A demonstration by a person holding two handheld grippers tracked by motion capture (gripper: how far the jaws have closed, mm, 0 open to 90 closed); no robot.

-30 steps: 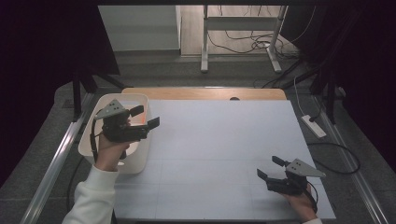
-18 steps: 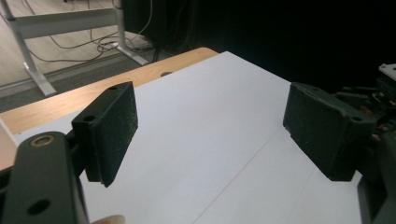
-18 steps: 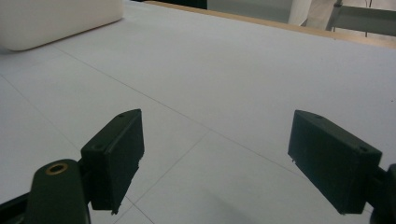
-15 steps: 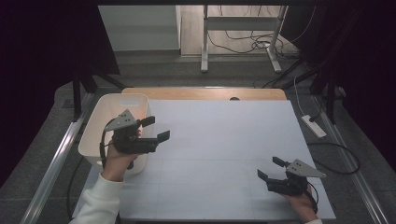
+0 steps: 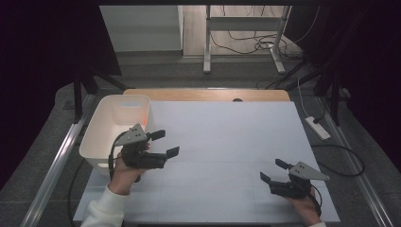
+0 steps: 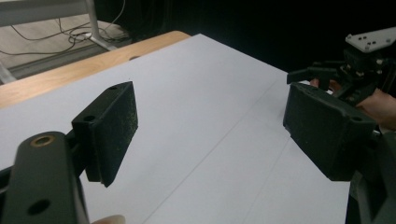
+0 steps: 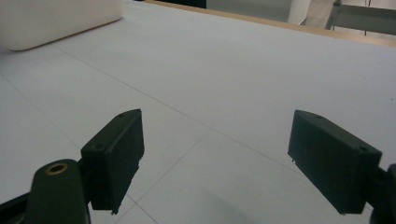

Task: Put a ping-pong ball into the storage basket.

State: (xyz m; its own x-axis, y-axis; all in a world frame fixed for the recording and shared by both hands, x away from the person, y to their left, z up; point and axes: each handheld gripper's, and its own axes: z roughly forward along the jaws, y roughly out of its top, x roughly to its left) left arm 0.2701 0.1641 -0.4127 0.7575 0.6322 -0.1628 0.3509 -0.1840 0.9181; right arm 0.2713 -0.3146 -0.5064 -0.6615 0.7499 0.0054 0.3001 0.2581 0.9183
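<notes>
My left gripper (image 5: 165, 143) is held above the white table (image 5: 227, 142) just right of a white plastic bin (image 5: 116, 127), jaws pointing right. Its jaws stand open with nothing between them, as the left gripper view (image 6: 210, 126) confirms. An orange glow shows on the bin's inner right wall; what causes it is hidden. My right gripper (image 5: 270, 170) rests low near the table's front right, jaws pointing left and wide open over bare table (image 7: 215, 140). The right gripper (image 6: 327, 74) and its hand also appear far off in the left gripper view.
The bin (image 7: 51, 18) stands at the table's left edge. A wooden strip (image 5: 208, 94) runs along the far edge. Metal rails flank the table, a power strip (image 5: 318, 127) lies on the floor at right, and a metal stand with cables stands behind.
My left gripper has moved out from above the bin, rightward and toward the front, and lower over the table. Its jaws stayed open. The right gripper has kept still.
</notes>
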